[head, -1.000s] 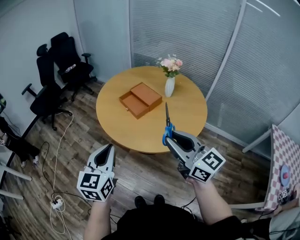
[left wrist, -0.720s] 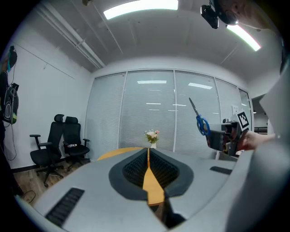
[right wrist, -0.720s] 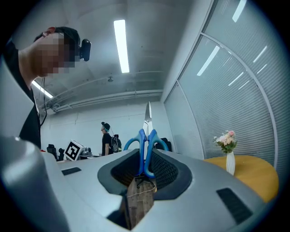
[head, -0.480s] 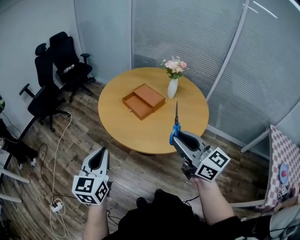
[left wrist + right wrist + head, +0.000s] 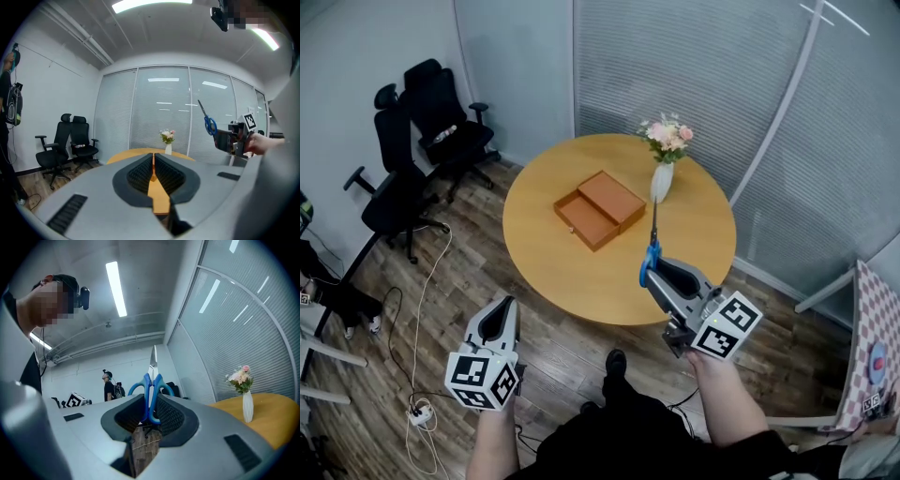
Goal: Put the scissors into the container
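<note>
My right hand-held gripper pinches the scissors by their blue handles, with the closed blades pointing straight out past the jaws. In the head view the scissors sit in the air over the near part of the round wooden surface, well apart from the container. The container is an open wooden box, tray beside lid, lying near the middle. A white vase of flowers stands just beyond it. My left hand-held gripper is low over the floor, short of the surface, with its jaws pressed together on nothing. Black office chairs stand at far left.
</note>
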Demonstrator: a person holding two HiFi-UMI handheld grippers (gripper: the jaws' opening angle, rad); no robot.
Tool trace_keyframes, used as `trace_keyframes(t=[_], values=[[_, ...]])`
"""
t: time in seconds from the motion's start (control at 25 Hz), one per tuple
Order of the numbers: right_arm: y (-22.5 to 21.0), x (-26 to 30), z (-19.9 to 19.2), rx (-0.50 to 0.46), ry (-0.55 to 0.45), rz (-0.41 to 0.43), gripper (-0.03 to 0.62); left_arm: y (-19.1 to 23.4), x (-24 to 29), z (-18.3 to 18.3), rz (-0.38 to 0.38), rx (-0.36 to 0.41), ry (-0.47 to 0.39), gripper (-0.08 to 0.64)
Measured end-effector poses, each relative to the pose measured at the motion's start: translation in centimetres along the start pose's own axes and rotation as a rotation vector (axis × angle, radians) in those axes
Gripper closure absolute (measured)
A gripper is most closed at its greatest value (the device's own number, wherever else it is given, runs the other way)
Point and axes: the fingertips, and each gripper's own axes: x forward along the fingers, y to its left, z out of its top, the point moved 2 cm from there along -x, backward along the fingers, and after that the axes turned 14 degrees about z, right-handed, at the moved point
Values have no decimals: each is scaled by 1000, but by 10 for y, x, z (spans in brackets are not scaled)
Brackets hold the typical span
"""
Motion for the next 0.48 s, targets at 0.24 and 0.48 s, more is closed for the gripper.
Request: trace_keyframes(t=[0.24, 0.48], values=[[-84, 24, 11, 16, 2, 4, 495, -1, 76, 17, 18, 0, 22, 537], [-142, 41, 20, 20, 7, 32, 495, -16, 139, 35, 15, 14, 17, 537]])
